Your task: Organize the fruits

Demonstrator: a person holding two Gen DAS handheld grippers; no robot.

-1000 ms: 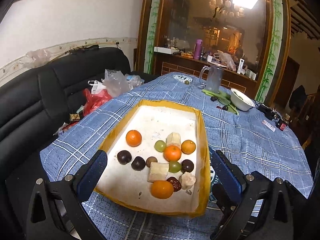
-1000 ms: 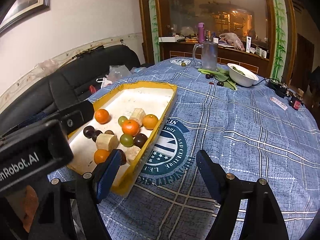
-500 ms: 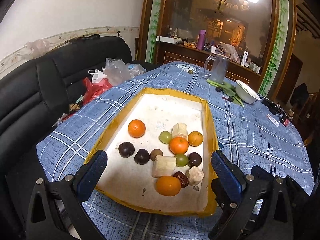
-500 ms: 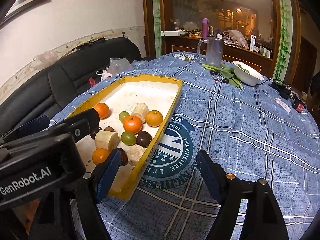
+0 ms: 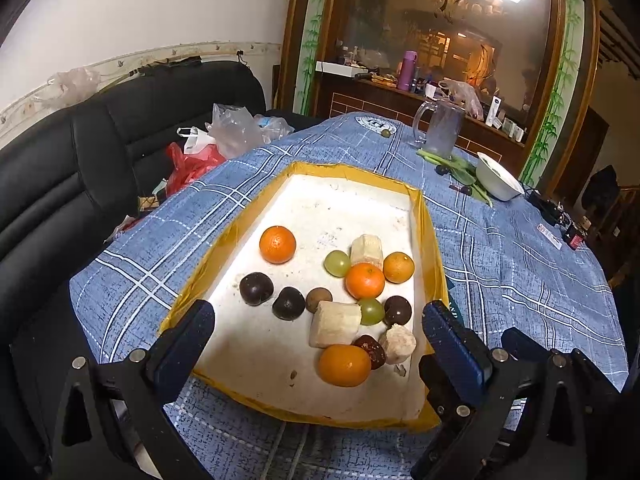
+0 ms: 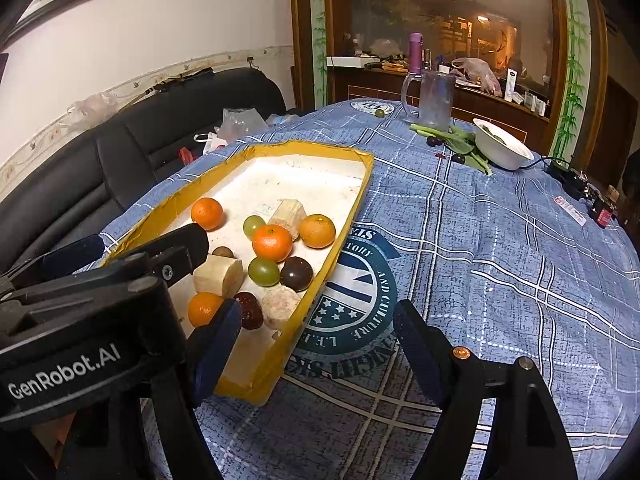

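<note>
Fruit sits loose in the yellow-rimmed tray (image 5: 228, 240) on the counter (image 5: 520, 264), bunched toward its near-right side. Left hand-held gripper (image 5: 320, 344) hovers over the tray's near edge, jaws spread wide, empty; right hand-held gripper (image 6: 316, 344) likewise released, over the cloth just right of the tray. Likely handling: oranges (image 5: 277, 244) firm, round, roll-prone, so grip across the middle. Green grapes (image 5: 337, 263) small, slick, crushable: light squeeze. Pale cut chunks (image 5: 334, 324) look soft; take by the flat sides.
</note>
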